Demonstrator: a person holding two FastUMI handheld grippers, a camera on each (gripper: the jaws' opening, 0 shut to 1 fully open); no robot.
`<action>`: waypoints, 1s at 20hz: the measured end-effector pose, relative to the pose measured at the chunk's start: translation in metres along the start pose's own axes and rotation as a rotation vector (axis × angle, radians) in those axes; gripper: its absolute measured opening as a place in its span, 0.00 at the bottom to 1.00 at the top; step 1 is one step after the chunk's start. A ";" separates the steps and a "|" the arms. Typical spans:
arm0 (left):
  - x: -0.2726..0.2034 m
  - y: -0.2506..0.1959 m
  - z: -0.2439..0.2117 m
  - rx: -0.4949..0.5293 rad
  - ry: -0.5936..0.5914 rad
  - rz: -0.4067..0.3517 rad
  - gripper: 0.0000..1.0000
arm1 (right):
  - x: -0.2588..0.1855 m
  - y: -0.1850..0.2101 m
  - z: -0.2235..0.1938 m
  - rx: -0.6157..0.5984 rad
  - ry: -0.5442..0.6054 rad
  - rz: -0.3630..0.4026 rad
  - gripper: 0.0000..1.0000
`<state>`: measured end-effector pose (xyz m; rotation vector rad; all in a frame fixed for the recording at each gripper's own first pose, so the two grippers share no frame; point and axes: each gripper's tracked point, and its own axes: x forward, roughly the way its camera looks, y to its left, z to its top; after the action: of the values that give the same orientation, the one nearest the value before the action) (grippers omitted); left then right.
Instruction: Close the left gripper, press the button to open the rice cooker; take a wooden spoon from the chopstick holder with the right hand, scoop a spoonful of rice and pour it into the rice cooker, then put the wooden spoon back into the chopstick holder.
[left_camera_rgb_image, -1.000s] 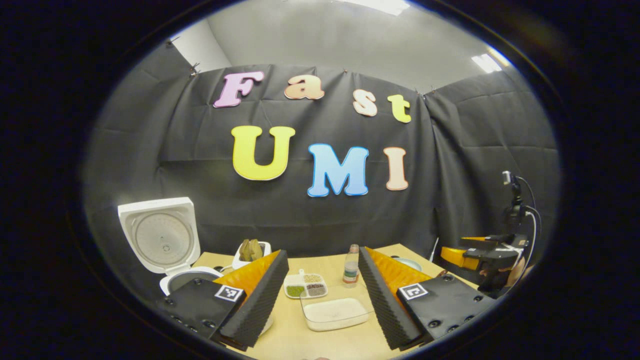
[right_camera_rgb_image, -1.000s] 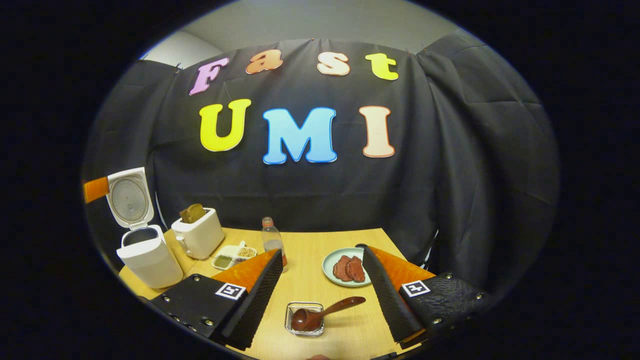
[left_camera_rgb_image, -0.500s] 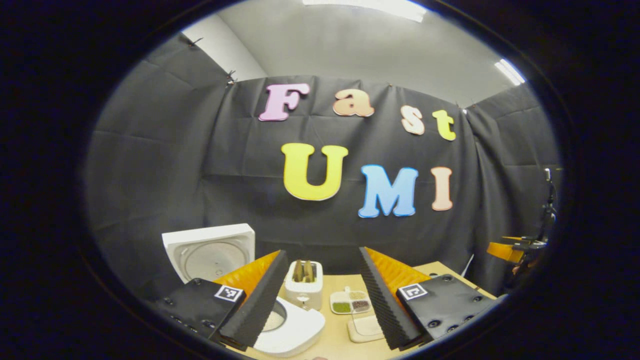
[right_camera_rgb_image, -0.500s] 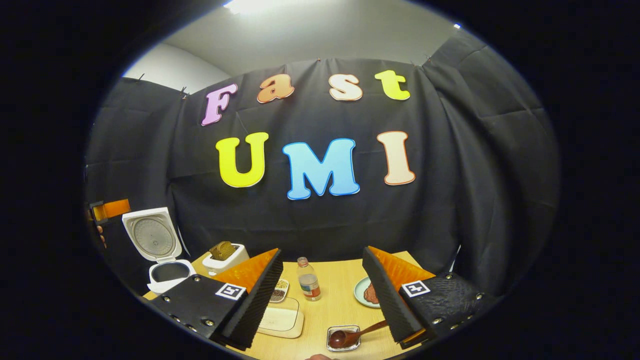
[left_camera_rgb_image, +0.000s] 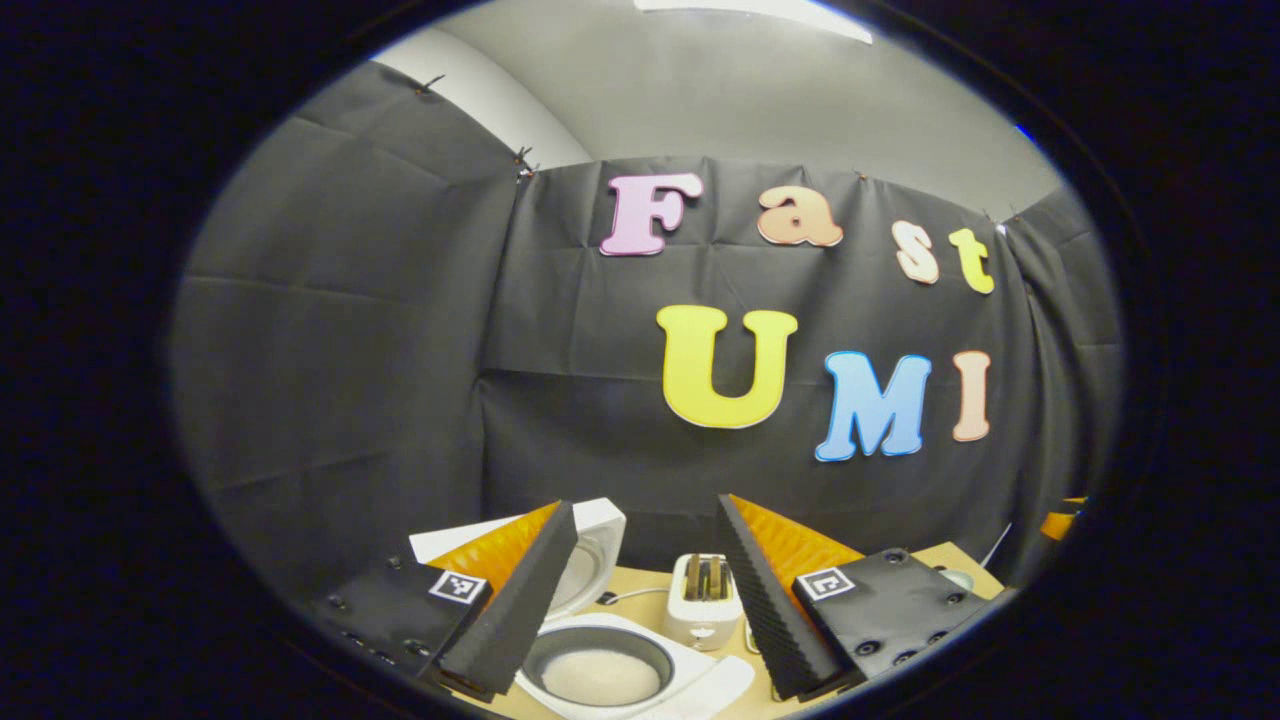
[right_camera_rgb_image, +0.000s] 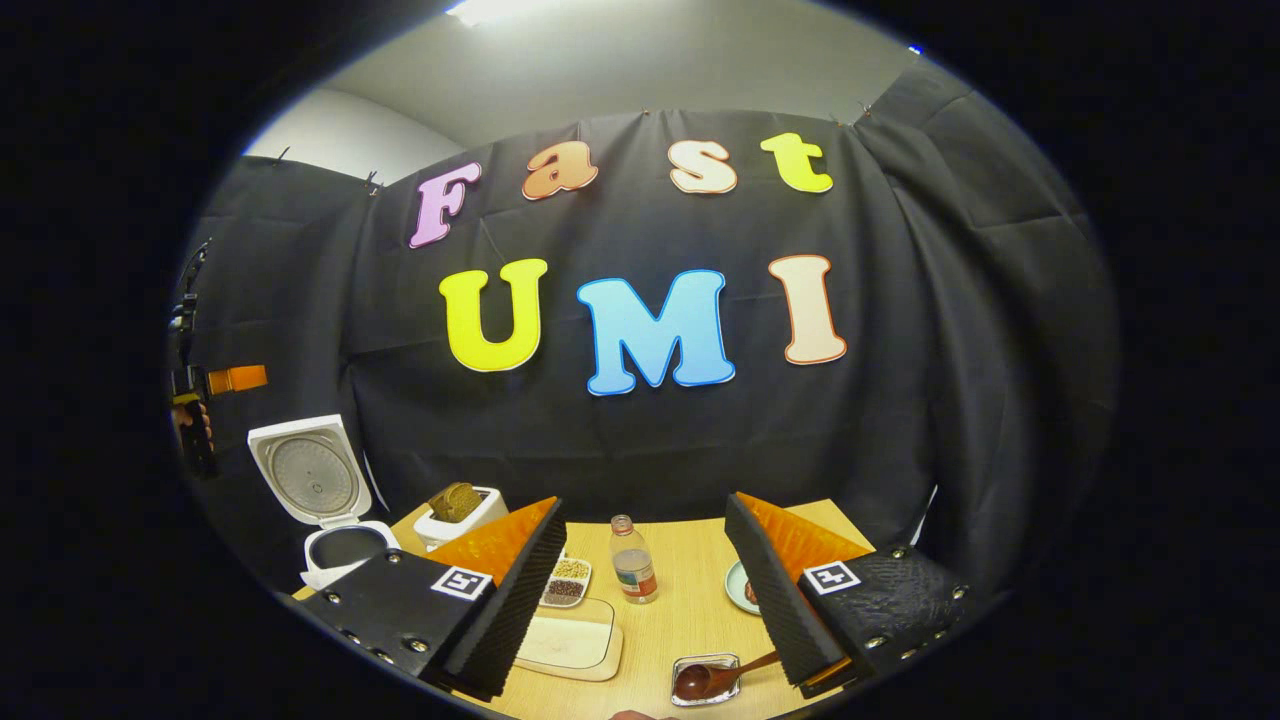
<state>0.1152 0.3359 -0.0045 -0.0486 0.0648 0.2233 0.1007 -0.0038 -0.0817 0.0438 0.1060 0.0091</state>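
The white rice cooker (left_camera_rgb_image: 700, 690) stands open, its lid (left_camera_rgb_image: 600, 540) tipped back and white rice showing in the pot (left_camera_rgb_image: 600, 675). My left gripper (left_camera_rgb_image: 643, 503) hovers open just above and in front of it, nothing between its fingers. In the right gripper view the cooker (right_camera_rgb_image: 335, 545) is at the far left, and the left gripper (right_camera_rgb_image: 215, 380) hangs above it in a hand. The wooden spoon (right_camera_rgb_image: 715, 678) rests in a small glass holder (right_camera_rgb_image: 688, 665) close to my open right gripper (right_camera_rgb_image: 644, 500), its handle pointing toward the right finger. A clear tray of rice (right_camera_rgb_image: 570, 640) lies left of the holder.
A white toaster (left_camera_rgb_image: 705, 600) with bread stands behind the cooker, also seen as the toaster (right_camera_rgb_image: 455, 510) from the right. A small bottle (right_camera_rgb_image: 632, 562), a divided dish of grains (right_camera_rgb_image: 567, 580) and a plate (right_camera_rgb_image: 745, 590) sit on the wooden table (right_camera_rgb_image: 680, 600).
The left gripper has swung left, so the open cooker now lies between its fingers. The right gripper tilted up and back from the spoon holder, then barely moved.
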 end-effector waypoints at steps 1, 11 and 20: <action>0.012 0.006 0.002 0.002 0.001 0.008 0.96 | 0.002 -0.001 -0.001 -0.001 0.004 -0.004 0.98; 0.125 0.092 -0.038 -0.086 0.085 0.215 0.97 | 0.023 -0.009 -0.005 -0.019 0.008 -0.070 0.98; 0.184 0.134 -0.104 -0.077 0.240 0.339 0.97 | 0.024 0.000 -0.014 -0.059 0.031 -0.075 0.93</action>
<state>0.2582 0.5008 -0.1260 -0.1417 0.3049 0.5585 0.1229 -0.0032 -0.0985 -0.0190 0.1387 -0.0624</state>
